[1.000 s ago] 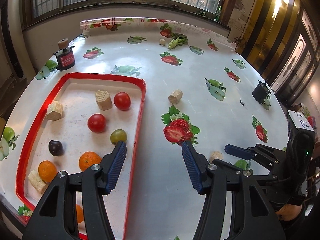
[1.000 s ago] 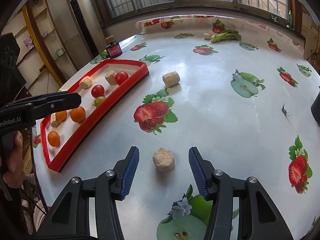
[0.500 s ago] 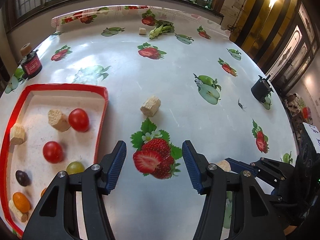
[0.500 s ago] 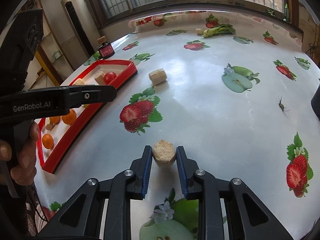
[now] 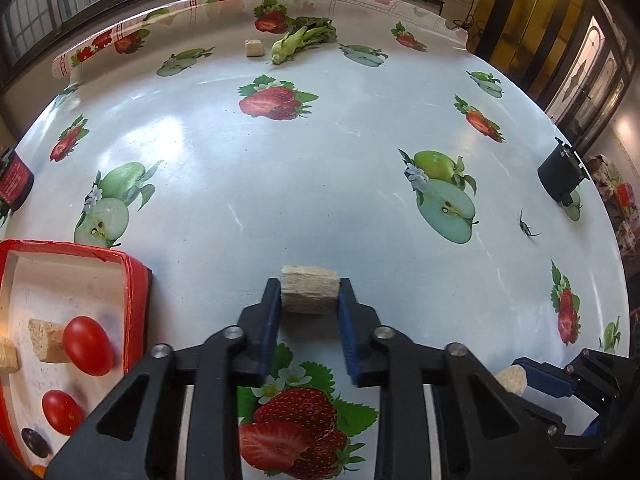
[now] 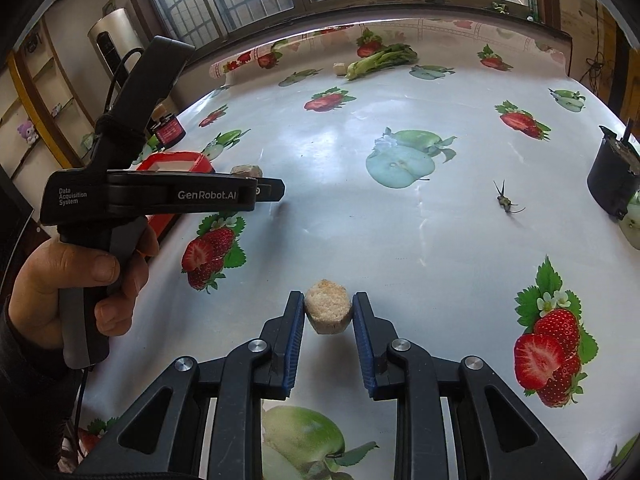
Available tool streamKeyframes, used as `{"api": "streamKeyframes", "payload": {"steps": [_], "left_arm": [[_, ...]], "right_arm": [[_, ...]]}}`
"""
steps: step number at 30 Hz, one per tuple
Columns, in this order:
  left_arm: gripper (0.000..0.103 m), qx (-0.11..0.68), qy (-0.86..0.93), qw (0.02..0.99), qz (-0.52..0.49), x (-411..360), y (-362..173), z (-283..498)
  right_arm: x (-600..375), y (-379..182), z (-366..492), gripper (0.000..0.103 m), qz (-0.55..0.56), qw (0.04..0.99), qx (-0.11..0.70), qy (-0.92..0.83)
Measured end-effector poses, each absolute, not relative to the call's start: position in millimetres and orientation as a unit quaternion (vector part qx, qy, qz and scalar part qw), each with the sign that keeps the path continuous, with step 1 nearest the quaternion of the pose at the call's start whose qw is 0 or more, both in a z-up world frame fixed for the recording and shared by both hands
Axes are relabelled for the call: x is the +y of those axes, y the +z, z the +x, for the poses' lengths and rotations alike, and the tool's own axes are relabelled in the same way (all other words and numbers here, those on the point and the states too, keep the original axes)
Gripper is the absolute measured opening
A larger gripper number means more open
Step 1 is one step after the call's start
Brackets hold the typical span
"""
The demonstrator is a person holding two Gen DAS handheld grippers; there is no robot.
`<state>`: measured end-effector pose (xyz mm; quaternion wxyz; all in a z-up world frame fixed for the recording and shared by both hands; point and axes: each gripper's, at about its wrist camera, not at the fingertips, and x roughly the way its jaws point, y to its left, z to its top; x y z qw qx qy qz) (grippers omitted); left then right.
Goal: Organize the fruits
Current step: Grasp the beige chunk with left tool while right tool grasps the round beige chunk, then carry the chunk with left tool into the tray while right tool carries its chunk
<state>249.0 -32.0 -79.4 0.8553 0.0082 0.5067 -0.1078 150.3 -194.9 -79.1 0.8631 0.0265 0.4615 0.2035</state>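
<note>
A beige cork-like chunk point(image 5: 310, 294) lies on the fruit-print tablecloth between the pads of my left gripper point(image 5: 309, 286). Its jaws are closing and both pads touch the chunk's sides. The red-rimmed tray point(image 5: 136, 280) sits just left of it, holding two red tomatoes point(image 5: 88, 346), a dark grape point(image 5: 36, 442) and beige chunks point(image 5: 44, 340). My right gripper point(image 6: 327, 298) is shut on a second, rounder beige chunk point(image 6: 328, 308), held just above the cloth. In the right wrist view the left gripper point(image 6: 272, 190) shows side-on beside the tray point(image 6: 176, 158).
A black cup point(image 5: 560, 178) stands at the table's right edge, with an insect point(image 5: 526, 226) near it. A leafy green vegetable point(image 5: 300, 38) and another beige chunk point(image 5: 255, 47) lie at the far side. A red-labelled jar point(image 6: 170, 130) stands beyond the tray. A hand point(image 6: 72, 276) grips the left tool.
My left gripper travelled right from over the tray to the loose chunk and closed around it. My right gripper closed on the round chunk and raised it slightly.
</note>
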Motion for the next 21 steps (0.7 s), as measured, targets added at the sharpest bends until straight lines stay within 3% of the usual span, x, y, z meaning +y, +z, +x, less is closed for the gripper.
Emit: {"api": "streamKeyframes", "payload": {"steps": [21], "left_arm": [[0.024,0.472,-0.105,0.875,-0.035,8,-44,169]], "right_arm": [[-158,-46,146,0.026,0.012,0.876,0.427,0.225]]}}
